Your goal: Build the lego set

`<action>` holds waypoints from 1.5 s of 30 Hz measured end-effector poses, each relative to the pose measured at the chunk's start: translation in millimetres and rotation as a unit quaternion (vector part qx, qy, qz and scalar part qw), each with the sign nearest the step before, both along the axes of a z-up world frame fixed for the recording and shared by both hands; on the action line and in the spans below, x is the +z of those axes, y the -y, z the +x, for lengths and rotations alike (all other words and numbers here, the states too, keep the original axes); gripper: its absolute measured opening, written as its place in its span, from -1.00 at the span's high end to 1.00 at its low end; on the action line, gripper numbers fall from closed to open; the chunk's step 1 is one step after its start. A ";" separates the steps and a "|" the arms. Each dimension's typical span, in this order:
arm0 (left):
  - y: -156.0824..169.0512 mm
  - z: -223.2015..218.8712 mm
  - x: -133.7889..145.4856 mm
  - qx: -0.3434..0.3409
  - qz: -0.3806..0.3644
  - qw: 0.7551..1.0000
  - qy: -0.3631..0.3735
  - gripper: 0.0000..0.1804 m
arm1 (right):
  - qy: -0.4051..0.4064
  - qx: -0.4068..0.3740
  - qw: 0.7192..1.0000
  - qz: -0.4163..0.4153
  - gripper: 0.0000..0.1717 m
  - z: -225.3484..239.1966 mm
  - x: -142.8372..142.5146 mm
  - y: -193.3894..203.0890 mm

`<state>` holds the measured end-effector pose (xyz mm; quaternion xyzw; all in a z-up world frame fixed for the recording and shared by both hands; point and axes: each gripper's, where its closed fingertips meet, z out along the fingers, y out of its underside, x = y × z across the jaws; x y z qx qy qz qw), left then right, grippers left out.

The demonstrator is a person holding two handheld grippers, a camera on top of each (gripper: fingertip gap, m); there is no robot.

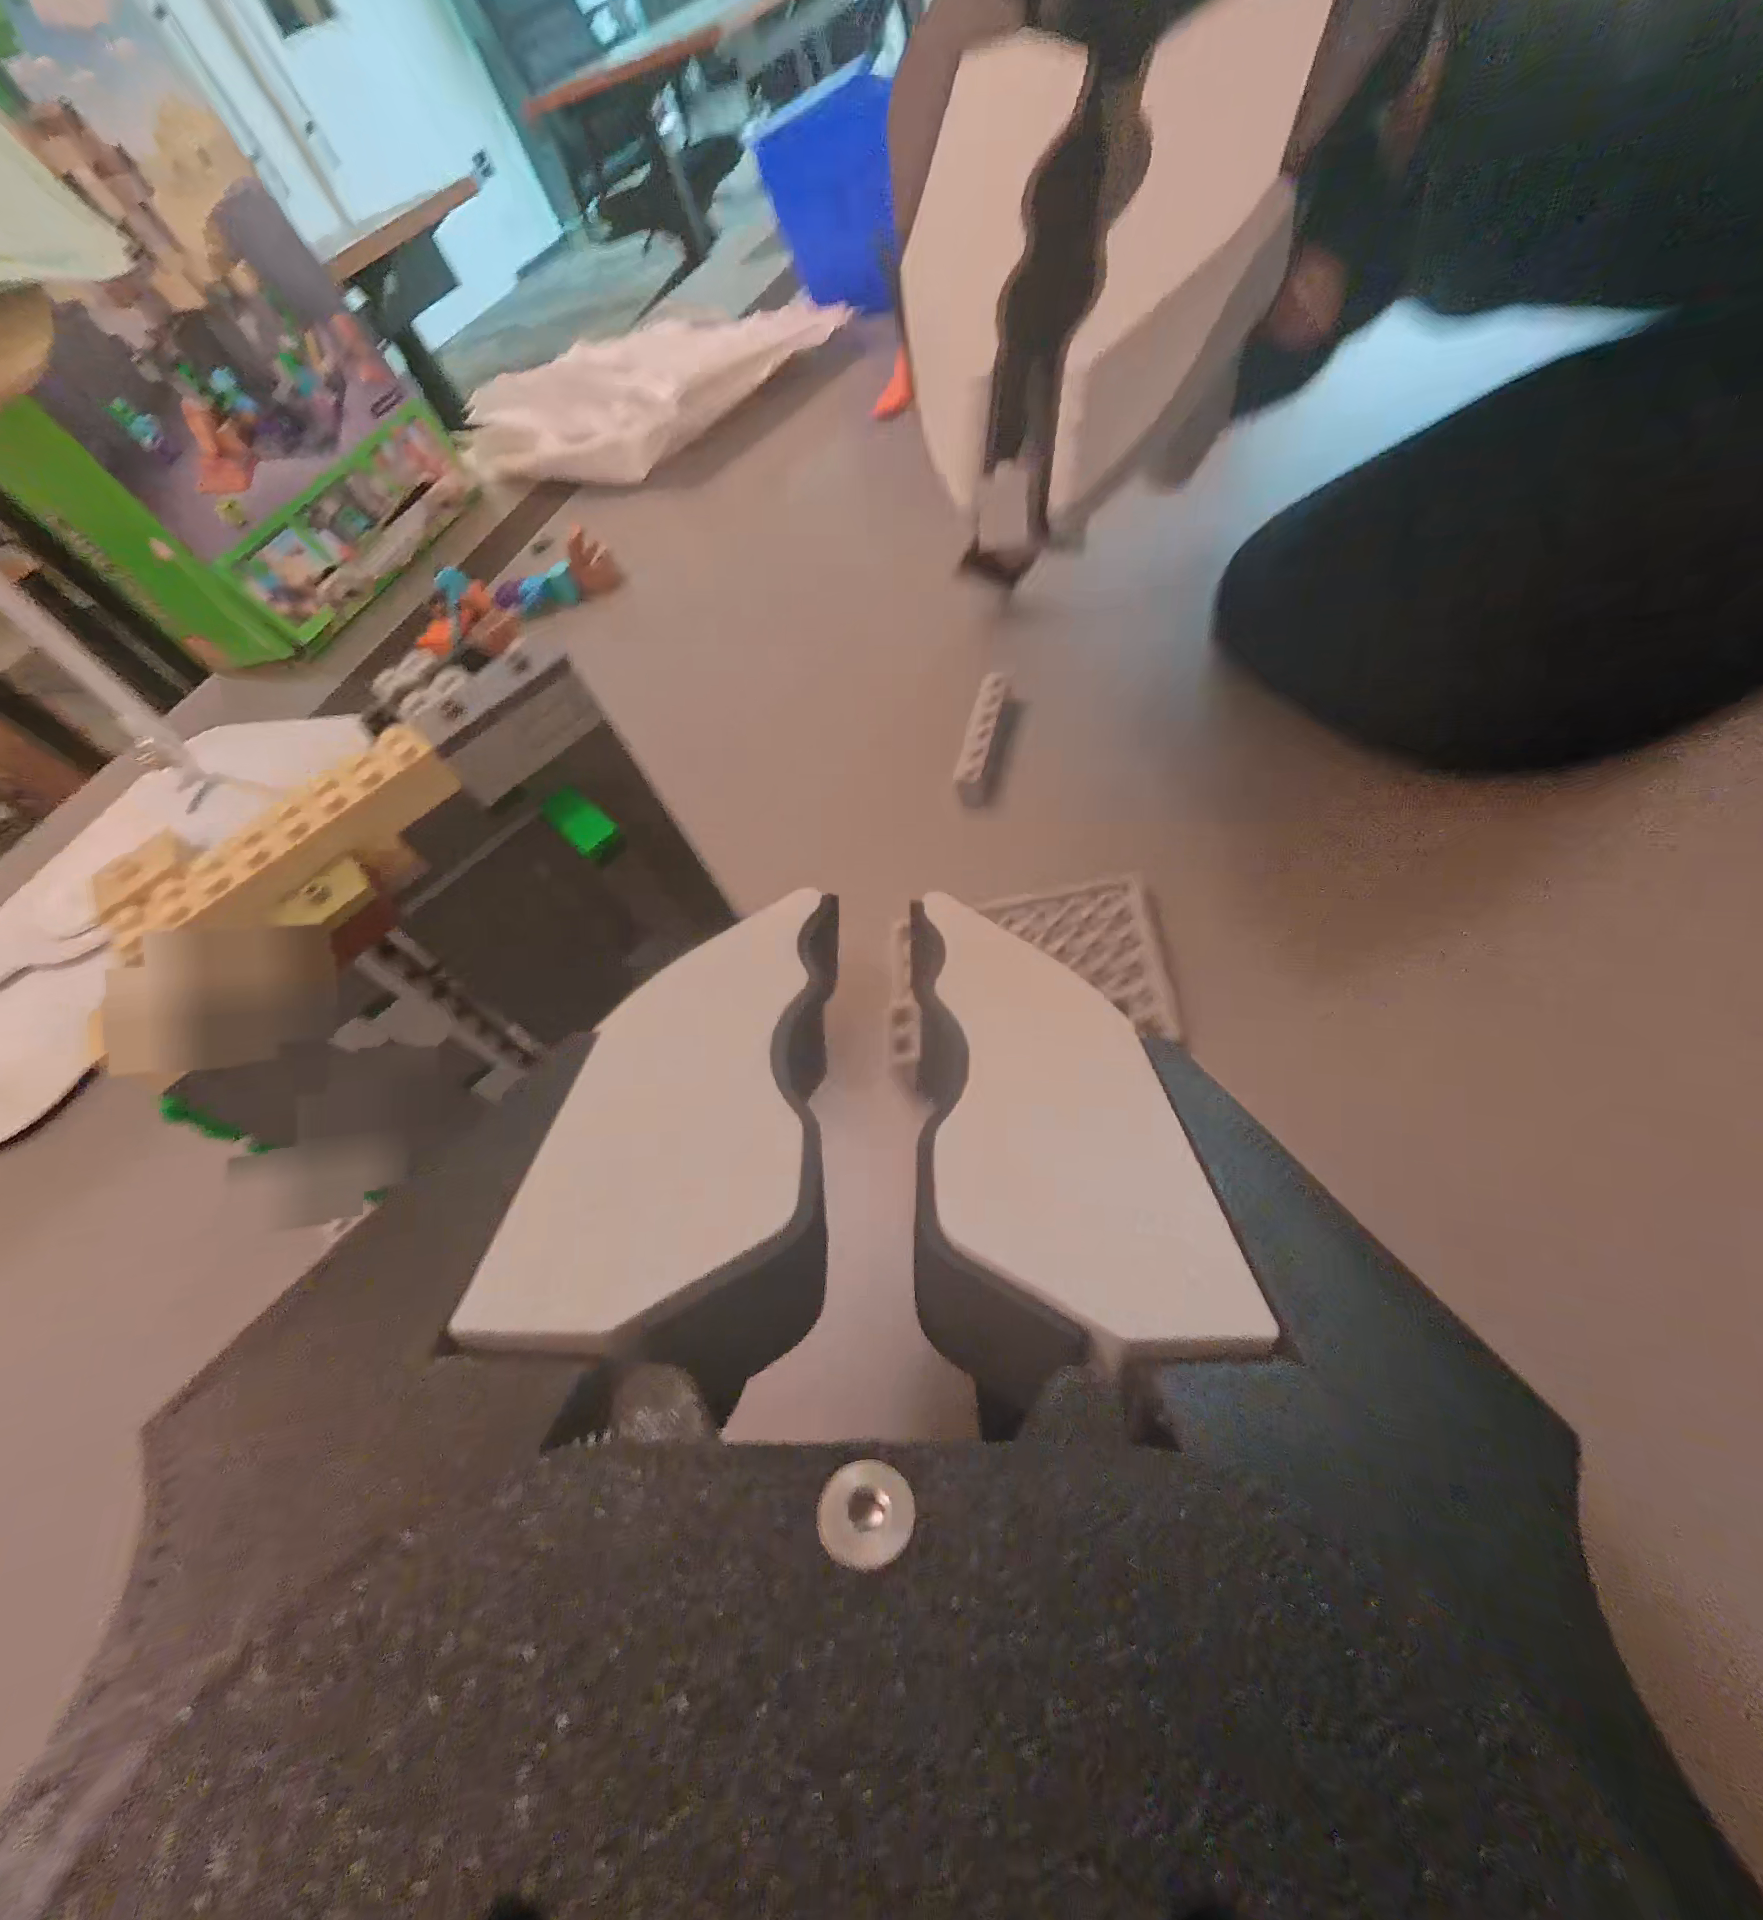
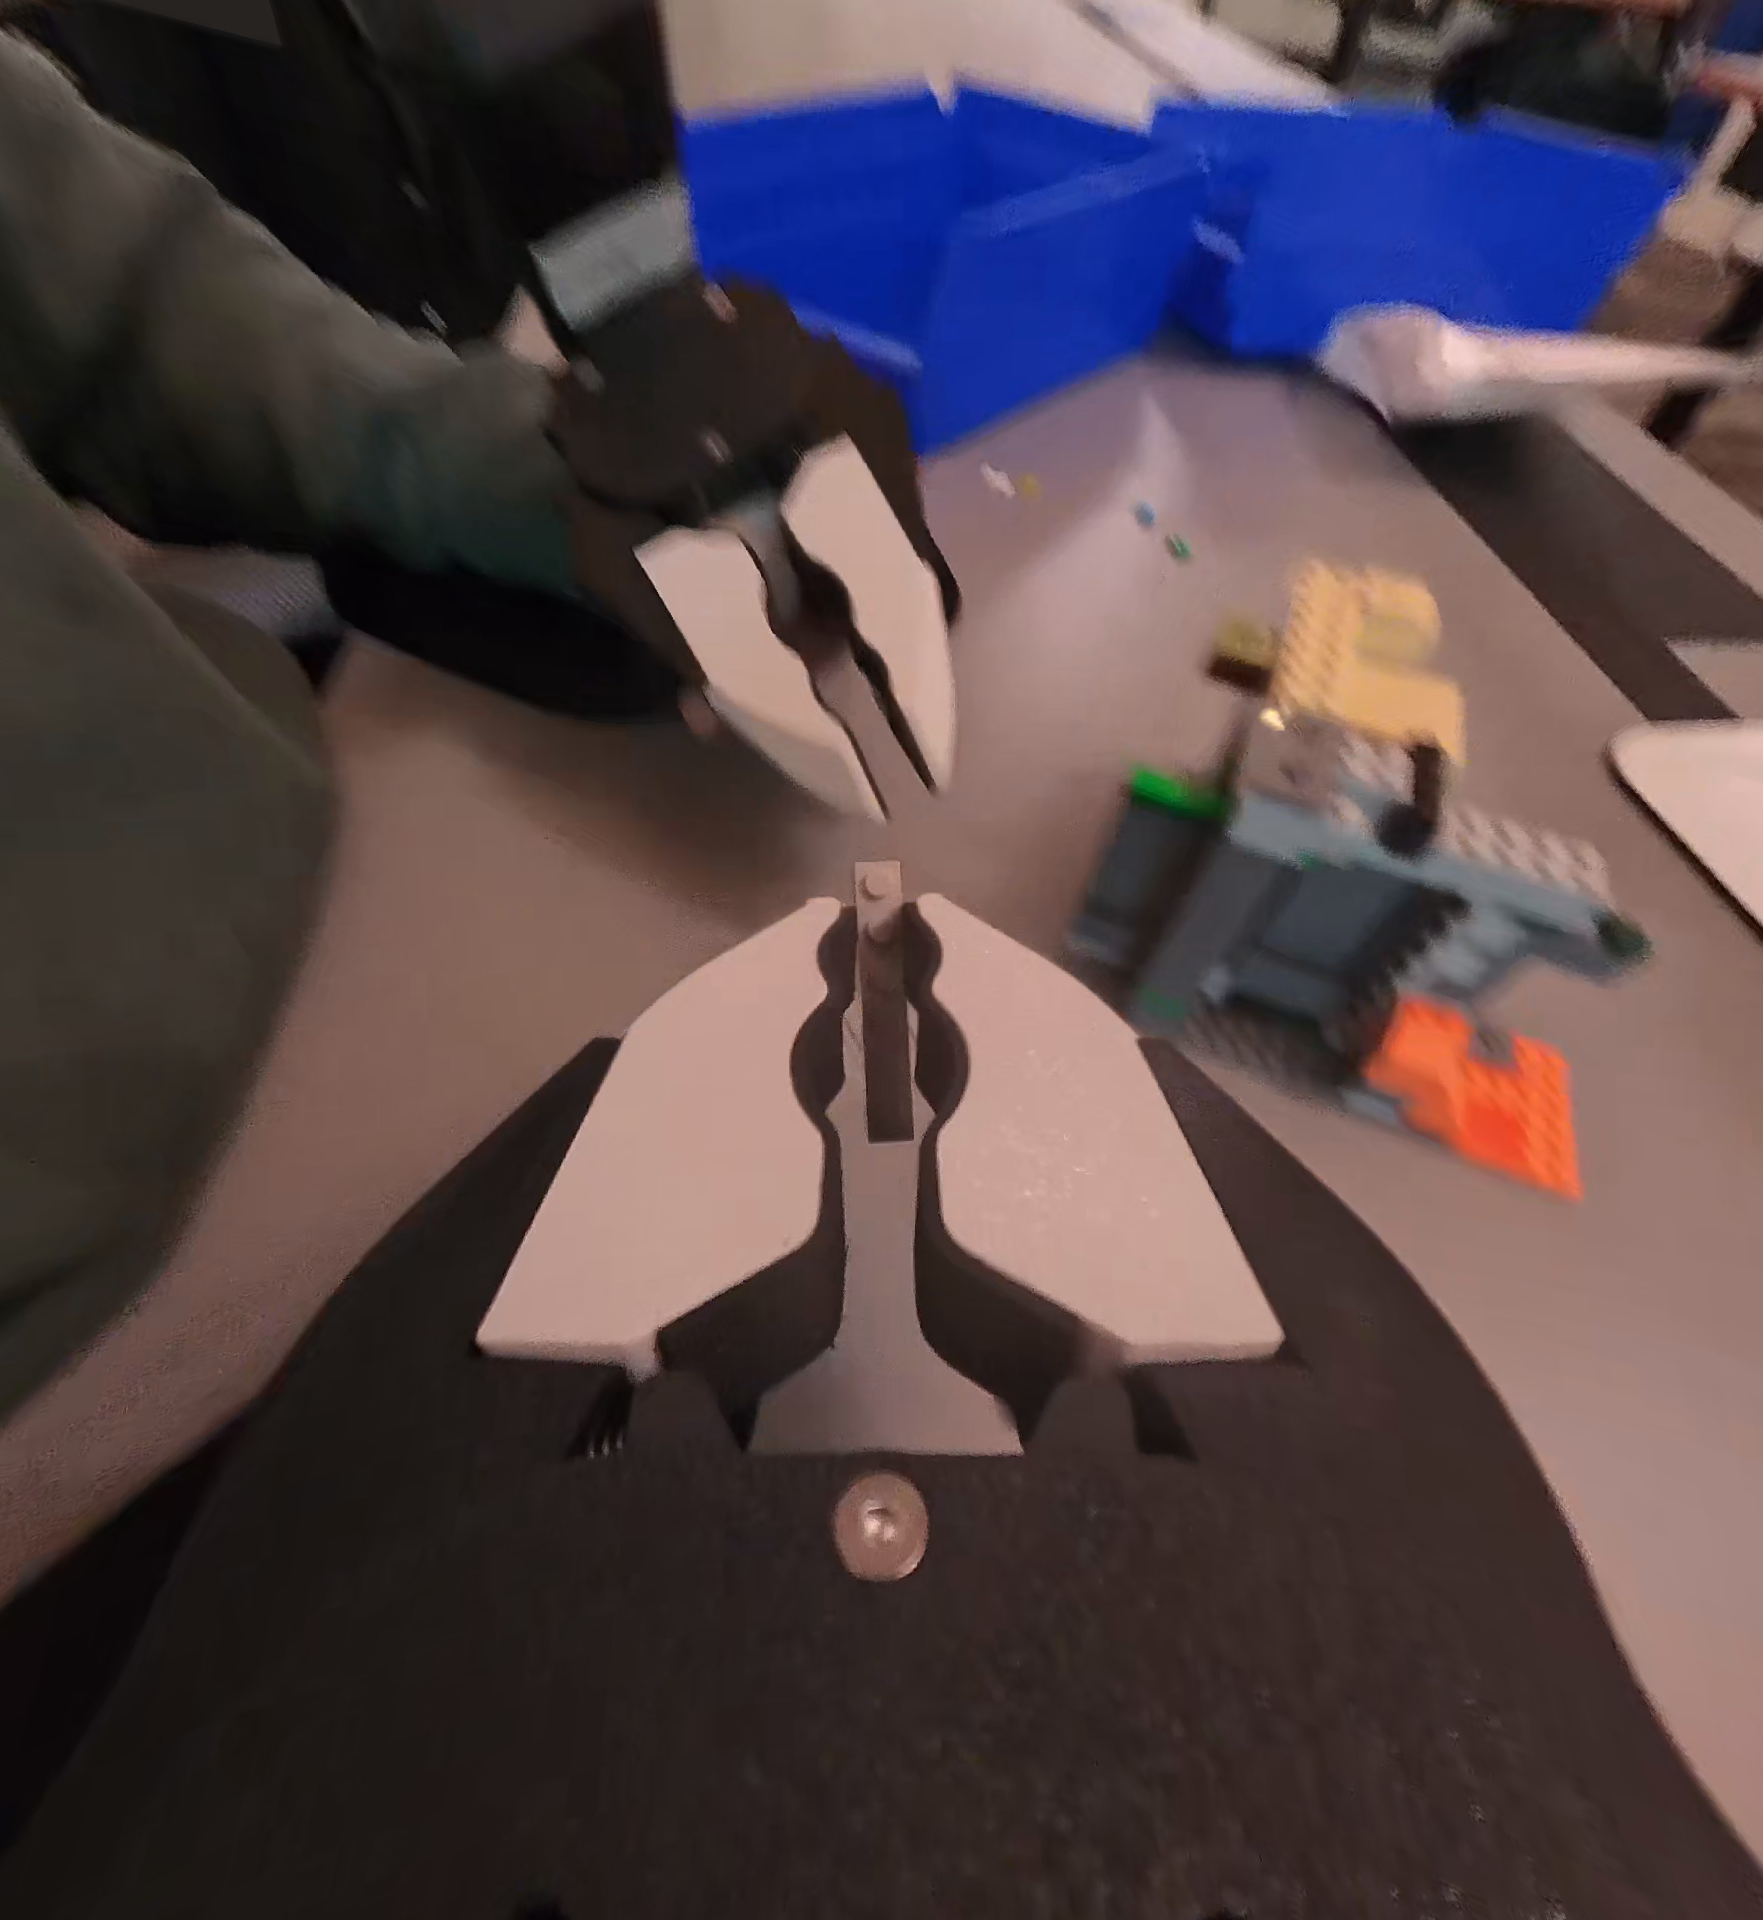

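My right gripper (image 2: 879, 914) is shut on a narrow brick piece (image 2: 882, 966), light grey at its front end and dark brown behind, held upright between the pads above the grey table (image 2: 544, 935). It also shows in the left wrist view (image 1: 1004, 520), low over the table. My left gripper (image 1: 875, 904) is open by a narrow gap and empty. A light grey studded strip (image 1: 902, 1003) lies on the table under that gap, beside the right finger. In the right wrist view the left gripper (image 2: 903, 800) hovers just beyond the held piece, nothing between its tips.
A second grey strip (image 1: 986, 738) and a grey lattice piece (image 1: 1085, 956) lie on the table. A grey, tan and green brick build (image 2: 1355, 894) with an orange plate (image 2: 1469, 1101) stands to the right. Blue bins (image 2: 1064, 208), a white tray (image 2: 1739, 821), a toy box (image 1: 233, 416) and a dark sleeve (image 1: 1531, 571) surround the area. My right fingertips sit around 7 centimetres from my left ones.
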<state>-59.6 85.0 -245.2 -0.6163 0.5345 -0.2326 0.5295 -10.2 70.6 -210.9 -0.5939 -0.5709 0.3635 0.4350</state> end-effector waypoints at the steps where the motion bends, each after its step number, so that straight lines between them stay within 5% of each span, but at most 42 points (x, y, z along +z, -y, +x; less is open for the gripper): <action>1: 6.3 5.4 5.5 -0.016 -0.016 1.000 0.021 0.84 | -0.029 0.015 0.999 -0.005 0.91 -11.6 7.7 8.4; 7: 37.4 25.5 30.6 -0.097 -0.074 0.987 0.105 0.74 | -0.169 0.050 0.983 -0.052 0.91 -44.8 44.7 29.2; 19: 45.4 25.0 62.8 -0.107 -0.058 0.977 0.177 0.82 | -0.267 0.050 0.956 -0.108 0.91 -52.3 58.2 33.5; 29: 49.1 21.5 59.6 -0.115 -0.050 0.981 0.146 0.94 | -0.260 0.054 0.961 -0.082 0.91 -50.0 58.9 36.1; 37: 41.5 17.1 39.6 -0.094 -0.052 0.994 0.033 1.00 | -0.121 0.071 0.989 -0.053 0.91 -26.7 22.5 41.1; 43: 47.3 26.7 38.4 -0.106 -0.056 0.991 0.065 0.98 | -0.198 0.052 0.975 -0.081 0.91 -20.4 42.3 37.2; 45: 49.6 30.9 44.0 -0.111 -0.067 0.988 0.088 0.73 | -0.230 0.054 0.967 -0.094 0.91 -21.1 48.8 37.1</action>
